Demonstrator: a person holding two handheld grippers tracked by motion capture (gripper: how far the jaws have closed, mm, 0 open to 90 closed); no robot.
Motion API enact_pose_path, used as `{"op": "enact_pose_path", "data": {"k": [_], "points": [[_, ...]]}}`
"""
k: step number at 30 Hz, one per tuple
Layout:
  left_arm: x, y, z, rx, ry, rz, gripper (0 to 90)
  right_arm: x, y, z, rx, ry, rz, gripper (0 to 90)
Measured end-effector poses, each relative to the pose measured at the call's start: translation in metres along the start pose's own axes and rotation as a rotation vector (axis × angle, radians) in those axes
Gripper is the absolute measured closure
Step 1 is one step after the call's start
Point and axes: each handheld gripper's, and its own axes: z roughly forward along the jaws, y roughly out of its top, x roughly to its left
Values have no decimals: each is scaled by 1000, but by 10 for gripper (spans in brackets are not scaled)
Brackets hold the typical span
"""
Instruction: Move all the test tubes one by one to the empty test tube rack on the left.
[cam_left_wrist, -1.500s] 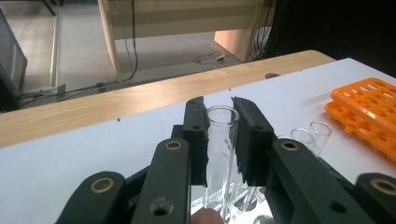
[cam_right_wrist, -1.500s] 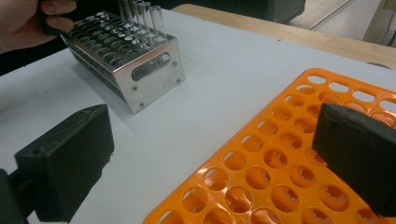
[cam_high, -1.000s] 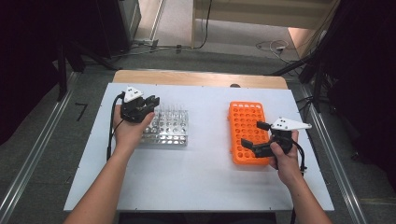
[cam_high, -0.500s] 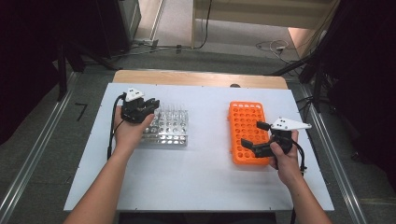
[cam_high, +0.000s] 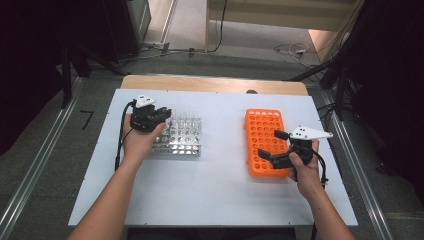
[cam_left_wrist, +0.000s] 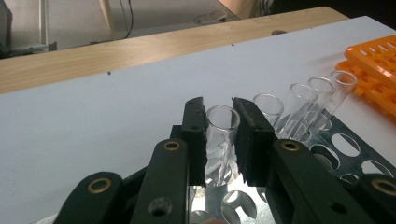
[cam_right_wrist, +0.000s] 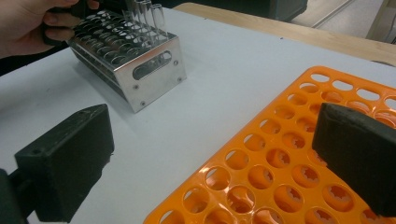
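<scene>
— What is seen nearest, on the person's side of the surface (cam_high: 210, 195)?

— Two forearms are seen coming in from the bottom of the high view. The right gripper (cam_high: 274, 145) is held at the near right corner of the orange rack (cam_high: 263, 131), with its jaws spread wide. In the right gripper view, one jaw is seen over the white surface and the other over the rack's empty holes; nothing is held between them.

— And the left gripper?

— The left gripper (cam_high: 162, 116) is held at the far left end of the metal rack (cam_high: 186, 145). Its jaws are closed on a glass test tube (cam_left_wrist: 222, 135), which is shown in the left gripper view pressed between both pads, upright and seated in the rack.

— Where are the other tubes?

— A row of further test tubes (cam_left_wrist: 308, 105) is seen just beside the gripped one, along the rack's far edge, towards the orange rack.

— What lies farther off?

— The two racks are set well apart. Beyond them, a wooden strip (cam_high: 210, 84) is seen along the far edge of the surface, and past it the floor with cables (cam_high: 292, 49).
</scene>
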Motion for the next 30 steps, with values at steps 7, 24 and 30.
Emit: {"op": "enact_pose_path", "data": {"k": [7, 24, 30], "points": [[2, 1, 1, 13, -10, -14, 734, 0, -1, 1, 2, -2, 2, 0], [8, 2, -10, -26, -43, -81, 234, -5, -2, -1, -1, -10, 13, 0], [3, 0, -19, -48, -69, -63, 88, -6, -2, -2, -3, -11, 11, 0]]}}
